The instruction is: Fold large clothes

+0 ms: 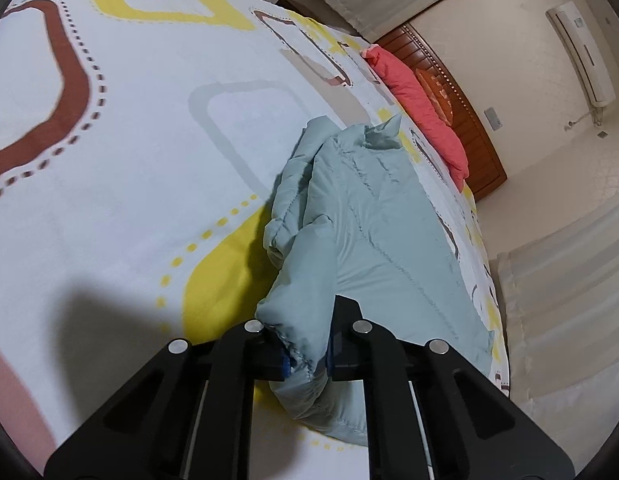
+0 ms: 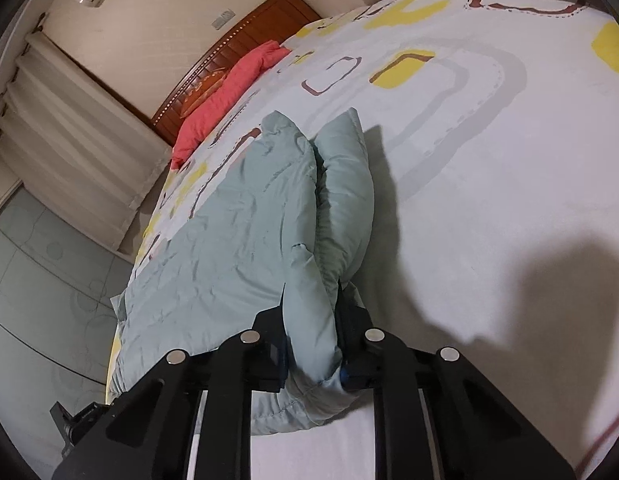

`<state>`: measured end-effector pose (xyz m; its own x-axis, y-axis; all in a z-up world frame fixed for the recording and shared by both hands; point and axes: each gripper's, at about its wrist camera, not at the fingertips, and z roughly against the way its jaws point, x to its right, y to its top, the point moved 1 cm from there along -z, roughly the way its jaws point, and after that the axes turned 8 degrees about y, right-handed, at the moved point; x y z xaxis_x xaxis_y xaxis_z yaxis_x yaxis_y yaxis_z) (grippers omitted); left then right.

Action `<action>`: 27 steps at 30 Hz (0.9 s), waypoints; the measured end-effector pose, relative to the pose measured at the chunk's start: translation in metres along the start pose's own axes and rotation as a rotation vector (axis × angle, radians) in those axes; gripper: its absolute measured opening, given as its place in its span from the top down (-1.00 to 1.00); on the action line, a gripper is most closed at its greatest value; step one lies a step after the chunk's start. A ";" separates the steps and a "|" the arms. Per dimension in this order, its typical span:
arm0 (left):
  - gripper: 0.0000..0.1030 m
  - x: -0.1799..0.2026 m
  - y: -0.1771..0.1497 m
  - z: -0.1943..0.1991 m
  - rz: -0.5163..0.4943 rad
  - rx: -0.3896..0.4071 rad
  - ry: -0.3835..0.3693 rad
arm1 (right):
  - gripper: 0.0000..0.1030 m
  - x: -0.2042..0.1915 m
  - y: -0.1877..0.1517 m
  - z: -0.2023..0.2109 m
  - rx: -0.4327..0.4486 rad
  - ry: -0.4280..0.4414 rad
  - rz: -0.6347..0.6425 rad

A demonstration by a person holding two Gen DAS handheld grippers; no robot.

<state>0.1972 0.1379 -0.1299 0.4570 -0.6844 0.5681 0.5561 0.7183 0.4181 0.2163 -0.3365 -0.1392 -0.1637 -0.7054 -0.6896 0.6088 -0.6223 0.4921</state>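
A pale green quilted jacket point(image 1: 381, 232) lies on the bed, its sleeves folded in along the sides. In the left wrist view my left gripper point(image 1: 308, 354) is shut on the jacket's near hem corner, a bunch of green fabric pinched between its black jaws. The right wrist view has the same jacket point(image 2: 237, 232), with a puffy sleeve point(image 2: 345, 184) lying along its right side. My right gripper point(image 2: 312, 354) is shut on the other near corner, the padded fabric squeezed between its jaws.
The bed sheet point(image 1: 129, 128) is white with yellow, brown and grey shapes. A coral pillow point(image 1: 425, 108) lies by the wooden headboard point(image 1: 465, 112). Curtains point(image 2: 77, 156) and a tiled floor point(image 2: 41, 280) are beyond the bed's edge. A dark shadow point(image 2: 557, 292) falls on the sheet.
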 end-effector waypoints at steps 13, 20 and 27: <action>0.80 -0.046 -0.041 0.063 -0.008 -0.048 0.018 | 0.67 0.013 -0.056 0.069 -0.051 0.011 0.009; 0.79 -0.068 -0.060 0.090 -0.013 -0.064 0.029 | 0.67 0.022 -0.079 0.091 -0.070 0.006 0.007; 0.52 -0.070 -0.062 0.096 -0.088 -0.048 0.091 | 0.50 0.028 -0.081 0.095 -0.082 0.007 0.008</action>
<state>0.0644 0.1529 -0.1276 0.4650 -0.7546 0.4630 0.6282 0.6498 0.4281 0.0887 -0.3377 -0.1482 -0.1534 -0.7073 -0.6901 0.6712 -0.5871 0.4526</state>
